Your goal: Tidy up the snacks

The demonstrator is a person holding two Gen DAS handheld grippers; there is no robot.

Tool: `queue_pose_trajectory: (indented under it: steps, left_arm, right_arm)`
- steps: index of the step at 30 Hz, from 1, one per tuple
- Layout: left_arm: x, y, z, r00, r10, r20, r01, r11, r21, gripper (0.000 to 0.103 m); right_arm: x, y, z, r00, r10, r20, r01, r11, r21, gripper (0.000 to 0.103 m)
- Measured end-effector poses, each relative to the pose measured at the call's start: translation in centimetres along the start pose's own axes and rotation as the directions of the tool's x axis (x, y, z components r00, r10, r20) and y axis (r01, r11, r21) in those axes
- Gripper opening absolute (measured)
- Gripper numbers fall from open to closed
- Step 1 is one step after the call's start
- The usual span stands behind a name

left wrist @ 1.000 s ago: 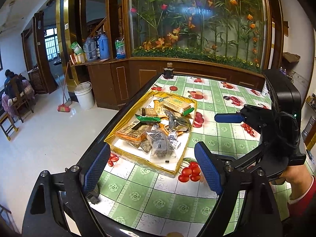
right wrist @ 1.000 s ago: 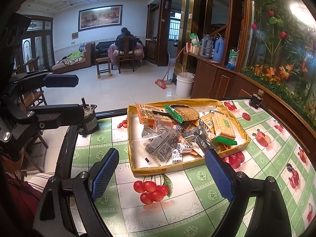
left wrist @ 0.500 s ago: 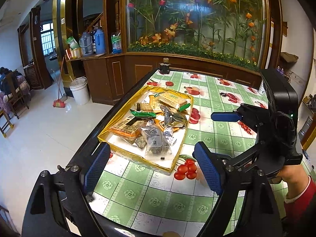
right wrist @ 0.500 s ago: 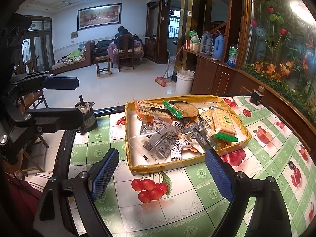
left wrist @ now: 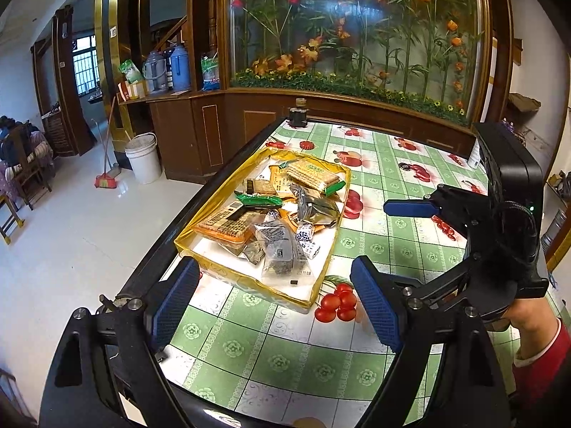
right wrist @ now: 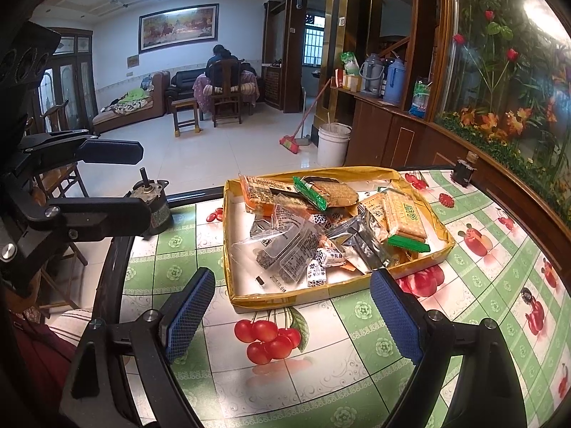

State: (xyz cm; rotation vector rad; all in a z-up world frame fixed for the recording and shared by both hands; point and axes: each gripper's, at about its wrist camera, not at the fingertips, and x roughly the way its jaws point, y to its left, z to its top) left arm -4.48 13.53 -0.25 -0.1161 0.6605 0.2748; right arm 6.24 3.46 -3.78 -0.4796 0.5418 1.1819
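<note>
Snacks (left wrist: pixel 274 214) (right wrist: pixel 321 228) lie heaped in a shallow yellow box (left wrist: pixel 228 271) (right wrist: pixel 285 301) on the table (left wrist: pixel 285 356) (right wrist: pixel 339 374), near its edge: biscuit packs, a clear bag, silver pouches, small wrapped sweets. Left gripper (left wrist: pixel 274 303) hangs above the cloth just short of the box, fingers spread wide, holding nothing. Right gripper (right wrist: pixel 292 310) hovers likewise before the box's near wall, fingers wide and empty.

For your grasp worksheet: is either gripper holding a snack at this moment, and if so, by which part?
Nothing is held. The left gripper and right gripper are both open, short of the yellow tray, where the snacks lie untouched.
</note>
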Motion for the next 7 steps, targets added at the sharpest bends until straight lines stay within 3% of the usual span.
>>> queue_pose_trajectory:
  steps: [7]
  left_arm:
    - [-0.29, -0.2, -0.07, 1.0, -0.002, 0.02, 0.001, 1.0, 0.01, 0.088]
  right_arm:
    - [-0.23, -0.25, -0.18, 1.0, 0.018, 0.005, -0.018, 1.0, 0.008, 0.09]
